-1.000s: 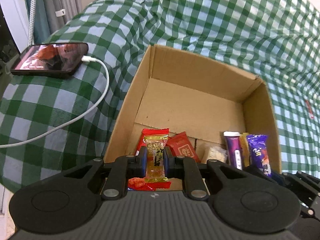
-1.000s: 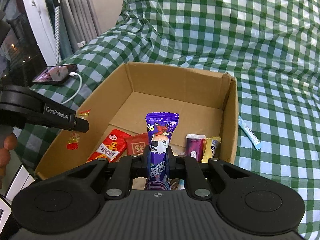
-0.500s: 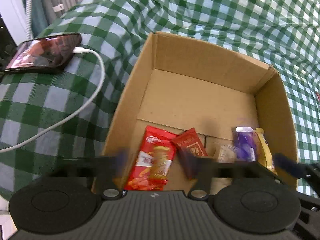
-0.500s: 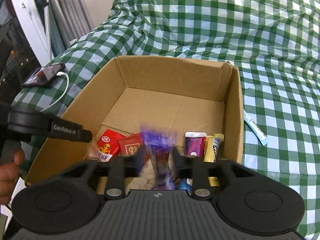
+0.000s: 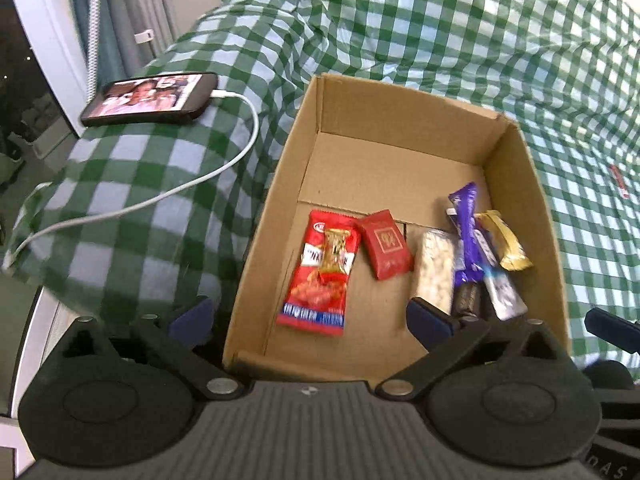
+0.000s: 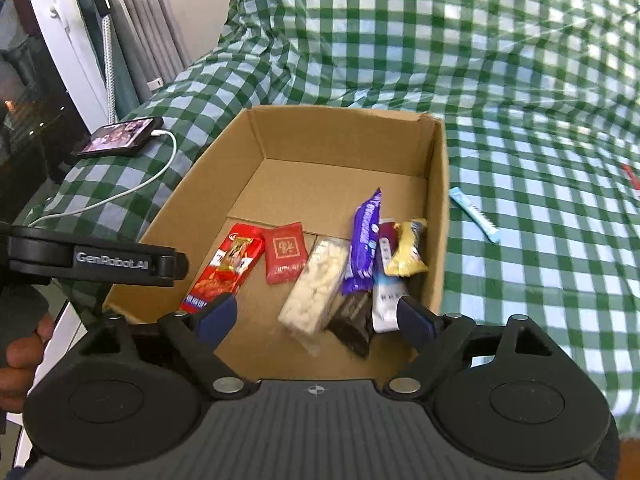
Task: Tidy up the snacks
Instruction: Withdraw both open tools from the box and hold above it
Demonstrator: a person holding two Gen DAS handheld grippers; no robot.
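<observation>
Left gripper [image 5: 308, 316]: my jaws are opening wide, nothing between the pads; one finger hangs outside the box wall, the other over the box floor.
Right gripper [image 6: 316, 318]: my jaws are opening too, empty, both fingers above the near end of the box.
Cardboard box [image 6: 192, 196]: open-topped, just beyond both grippers, on a green checked cloth [image 6: 520, 92].
Left snacks: a long red packet [image 5: 318, 276] lies flat with a small gold candy [image 5: 334, 256] on top; a small red packet [image 5: 386, 244] lies just beside it.
Right snacks: a pale bar [image 6: 316, 280], a purple packet [image 6: 362, 244] tilted on the pile, a gold-wrapped candy [image 6: 406, 254] by the right wall.
Hard to make out: a dark wrapper [image 6: 352, 322] and a white wrapper, partly covered by my right finger.
Outside the box: a light blue stick [image 6: 474, 214] on the cloth, near the right wall.
Far left: a phone [image 5: 150, 98] with a white cable [image 5: 224, 168].
Cut off: my hand [image 6: 20, 360] at the frame edge.
</observation>
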